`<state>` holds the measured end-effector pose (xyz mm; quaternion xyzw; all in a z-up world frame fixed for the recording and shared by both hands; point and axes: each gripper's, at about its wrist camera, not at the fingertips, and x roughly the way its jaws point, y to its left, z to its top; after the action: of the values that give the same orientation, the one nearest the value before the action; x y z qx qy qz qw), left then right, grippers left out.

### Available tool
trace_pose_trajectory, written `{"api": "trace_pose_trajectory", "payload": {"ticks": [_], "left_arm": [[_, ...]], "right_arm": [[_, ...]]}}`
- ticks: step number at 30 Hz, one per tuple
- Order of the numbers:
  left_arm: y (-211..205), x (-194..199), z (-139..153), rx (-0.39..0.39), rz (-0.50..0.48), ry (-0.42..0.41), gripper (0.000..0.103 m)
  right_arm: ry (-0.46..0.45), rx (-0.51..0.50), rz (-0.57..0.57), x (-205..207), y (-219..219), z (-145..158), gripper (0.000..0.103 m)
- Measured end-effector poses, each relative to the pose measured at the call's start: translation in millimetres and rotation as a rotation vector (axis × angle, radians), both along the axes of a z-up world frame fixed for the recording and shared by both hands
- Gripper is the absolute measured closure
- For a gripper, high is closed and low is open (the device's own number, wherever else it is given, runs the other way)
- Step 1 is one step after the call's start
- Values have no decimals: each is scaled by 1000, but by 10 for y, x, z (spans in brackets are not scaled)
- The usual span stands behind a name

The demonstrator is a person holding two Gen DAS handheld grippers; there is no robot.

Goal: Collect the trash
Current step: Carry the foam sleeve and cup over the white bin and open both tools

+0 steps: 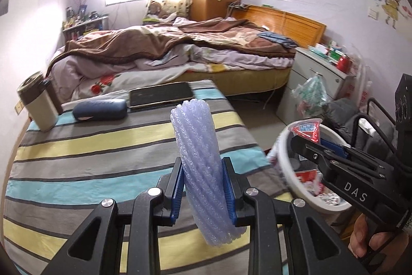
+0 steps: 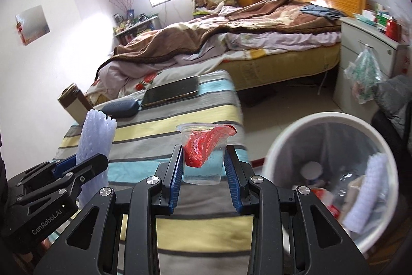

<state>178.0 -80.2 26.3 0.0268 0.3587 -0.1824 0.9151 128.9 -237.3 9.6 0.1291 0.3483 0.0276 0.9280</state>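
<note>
My left gripper is shut on a rolled tube of pale blue foam netting and holds it upright above the striped table; it also shows in the right wrist view. My right gripper is shut on a clear plastic cup with a red wrapper inside, held above the table's right edge. In the left wrist view the right gripper holds the cup over the rim of the white trash bin. The bin stands right of the table with several pieces of trash inside.
On the striped table lie a dark glasses case, a tablet and a beige tumbler at the far left. A bed lies behind. A white drawer cabinet with a hanging bag stands right.
</note>
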Motion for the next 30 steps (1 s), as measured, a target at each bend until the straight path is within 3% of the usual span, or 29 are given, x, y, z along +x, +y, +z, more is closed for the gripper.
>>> {"api": "trace_pose_trajectory", "payload": {"ticks": [17, 30], "left_arm": [[-966, -305, 47, -6, -170, -12, 74], [-1601, -290, -312, 19, -260, 65, 74]], "right_arm": [[-17, -14, -201, -479, -815, 19, 69], [78, -51, -256, -612, -1222, -219, 69]]}}
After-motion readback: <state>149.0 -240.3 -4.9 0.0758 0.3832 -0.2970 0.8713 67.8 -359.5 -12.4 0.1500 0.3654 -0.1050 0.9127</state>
